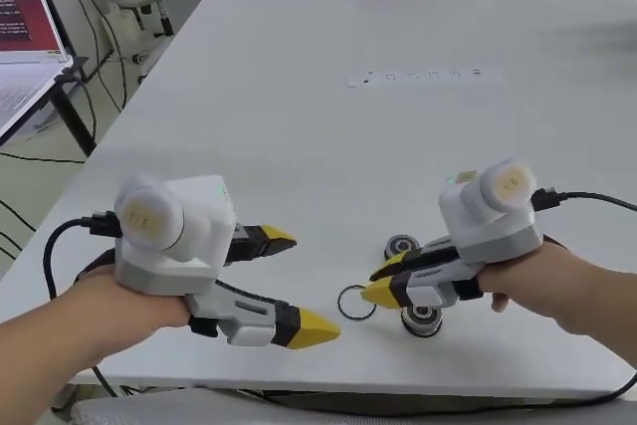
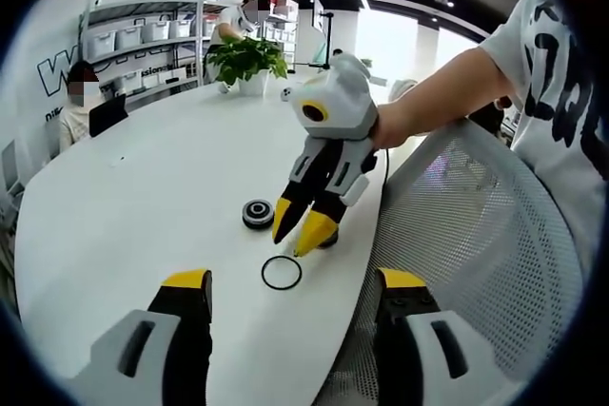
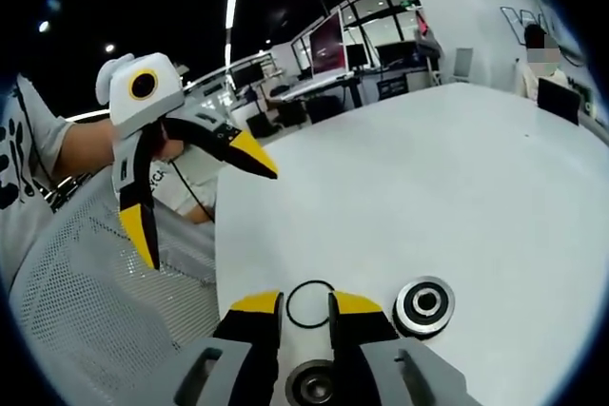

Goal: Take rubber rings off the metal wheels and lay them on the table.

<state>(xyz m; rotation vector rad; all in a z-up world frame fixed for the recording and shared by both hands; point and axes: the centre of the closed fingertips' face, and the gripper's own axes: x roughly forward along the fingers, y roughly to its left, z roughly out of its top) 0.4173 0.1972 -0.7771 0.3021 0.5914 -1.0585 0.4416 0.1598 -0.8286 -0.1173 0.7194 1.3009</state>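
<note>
Left gripper (image 1: 311,284) spread wide, right gripper (image 1: 374,283) narrowly parted, above white table (image 1: 398,146) bearing a rubber ring (image 1: 339,303).

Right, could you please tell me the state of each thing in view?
Left gripper: wide open, empty.
Right gripper: jaws narrowly apart, empty.
Rubber ring: off, lying flat on the table.
Far wheel: on the table, dark outer band on.
Near wheel: under the right gripper, ring unclear.
</note>
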